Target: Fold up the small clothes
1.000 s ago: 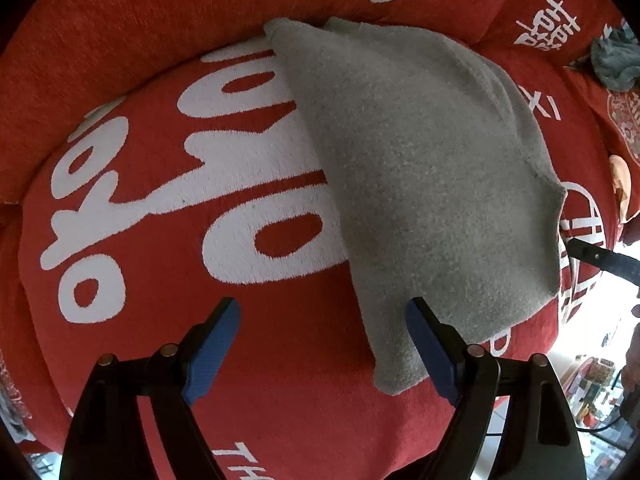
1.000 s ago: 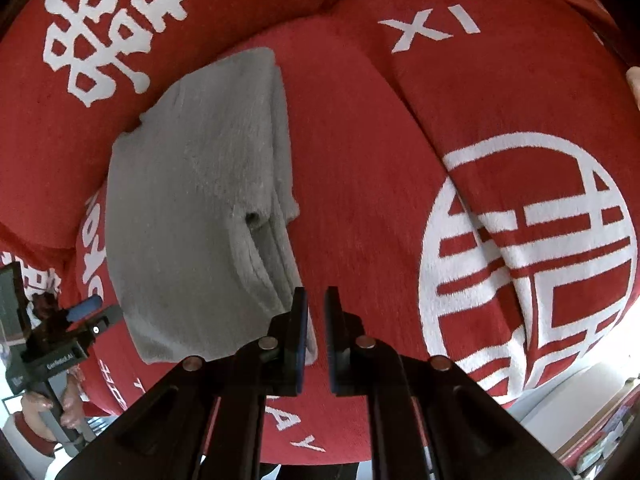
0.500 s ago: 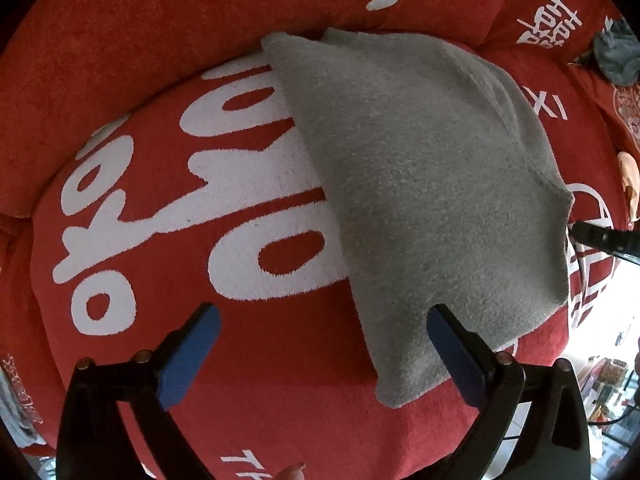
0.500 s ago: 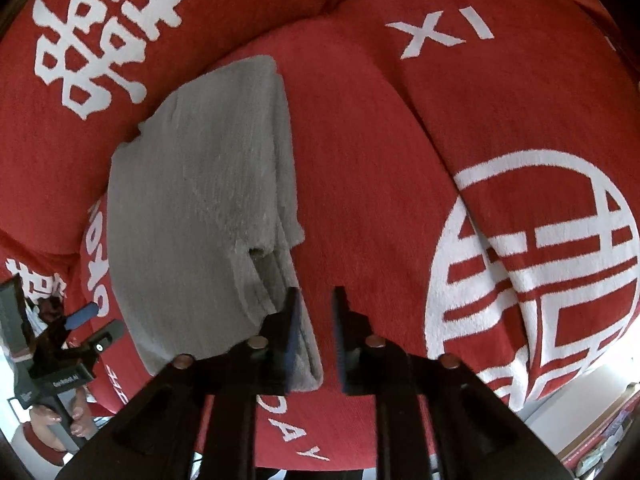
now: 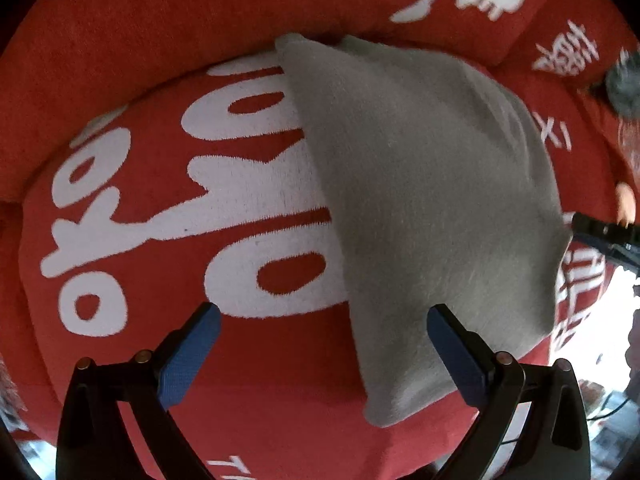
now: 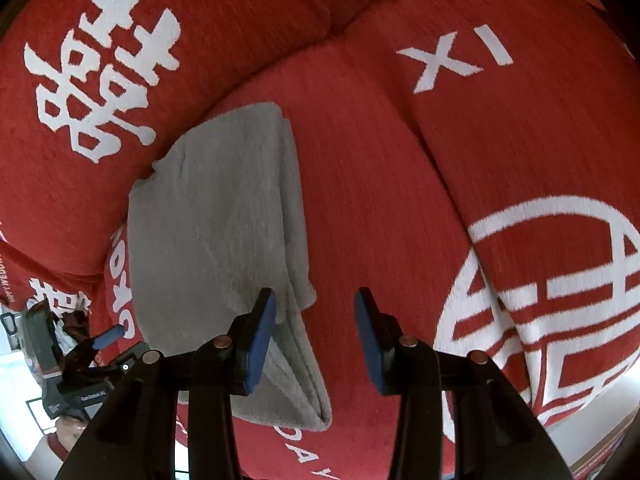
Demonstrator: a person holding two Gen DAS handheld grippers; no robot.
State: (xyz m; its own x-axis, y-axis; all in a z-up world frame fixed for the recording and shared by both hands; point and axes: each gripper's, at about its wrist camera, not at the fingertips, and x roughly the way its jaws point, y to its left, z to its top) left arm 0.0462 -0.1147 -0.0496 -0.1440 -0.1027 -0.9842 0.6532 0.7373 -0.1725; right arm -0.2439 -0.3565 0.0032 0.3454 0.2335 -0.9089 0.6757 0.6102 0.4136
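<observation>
A: Which markings are legible, nearest first?

B: White letters "TH" are seen cut off at the near edge of the red sofa cover (image 5: 132, 92) in the left wrist view. Letters "DAY" are read near the bottom of the right wrist view. Further off, "XI" and a round white emblem (image 6: 560, 280) are shown. Large white Chinese characters (image 6: 100, 64) are printed on the back cushion. Small white print on the other gripper's body is seen at lower left, but it cannot be read.

A: How is the garment described, and where is it located?

B: A grey garment (image 5: 420, 200) of fuzzy knit is laid flat on the seat cushion, folded into a long strip. Its layered fold edges (image 6: 296, 344) are seen stacked along the right side. Its far end is placed against the back cushion.

A: How are the jaws set?

B: The left gripper (image 5: 320, 336) is held wide, with the garment's near corner below its right finger and nothing clamped. The right gripper (image 6: 316, 320) is seen opening at a medium gap; the fold edge lies below, between the pads, unpressed.

A: What clearance is noted?

B: Bare red cushion is left open to the right of the garment. A second crumpled grey item (image 5: 624, 84) is seen well apart, far right.
</observation>
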